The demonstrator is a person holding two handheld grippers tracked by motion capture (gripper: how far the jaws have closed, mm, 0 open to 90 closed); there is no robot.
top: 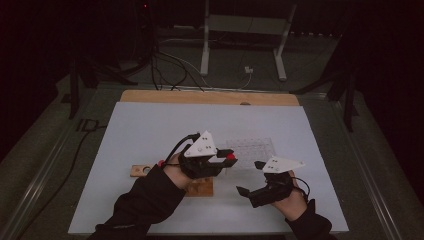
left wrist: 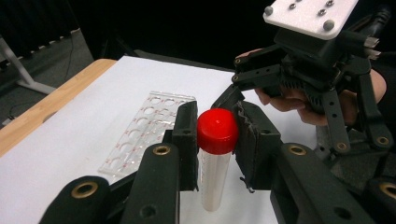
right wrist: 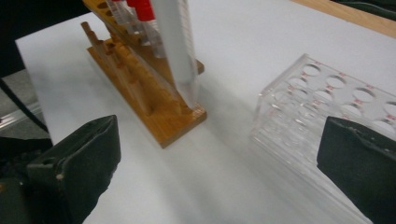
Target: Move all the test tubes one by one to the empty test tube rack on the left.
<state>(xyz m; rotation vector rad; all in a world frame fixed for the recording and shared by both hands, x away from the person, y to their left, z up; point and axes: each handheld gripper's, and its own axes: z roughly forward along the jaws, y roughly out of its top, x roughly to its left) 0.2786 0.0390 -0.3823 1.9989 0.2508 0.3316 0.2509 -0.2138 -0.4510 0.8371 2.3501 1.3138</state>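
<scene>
In the high view the left gripper (top: 226, 158) hangs above the white table (top: 140, 130) with a red-capped tube (top: 230, 156) clamped at its tip, just short of the clear plastic rack (top: 251, 146); the right gripper (top: 251, 176) sits lower and nearer the person, its jaws spread wide with nothing between them; a wooden rack (top: 200, 187) lies partly under the left forearm, and a small wooden block with a hole (top: 142, 170) rests to its left. In the left gripper view the tube (left wrist: 215, 163) hangs upright, the pads (left wrist: 187, 135) pressing on either side of its red cap and its white body dangling free below, clear of the table; the clear rack (left wrist: 147, 128) lies beyond and to the left, and the right gripper (left wrist: 243, 81) hovers close behind the tube, open. In the right gripper view the wide-apart jaws frame the lower end of the tube (right wrist: 180, 56), which hangs in front of the wooden rack (right wrist: 144, 88) where other red-capped tubes (right wrist: 140, 11) stand; the clear rack (right wrist: 317, 107) sits to the right. The step looks like a transfer from wooden rack to clear one, the tube lifted and on its way; the next move calls for carrying it over an empty hole and lowering it straight, since only the cap is gripped and the body may swing; the nearby right gripper could crowd that path.
</scene>
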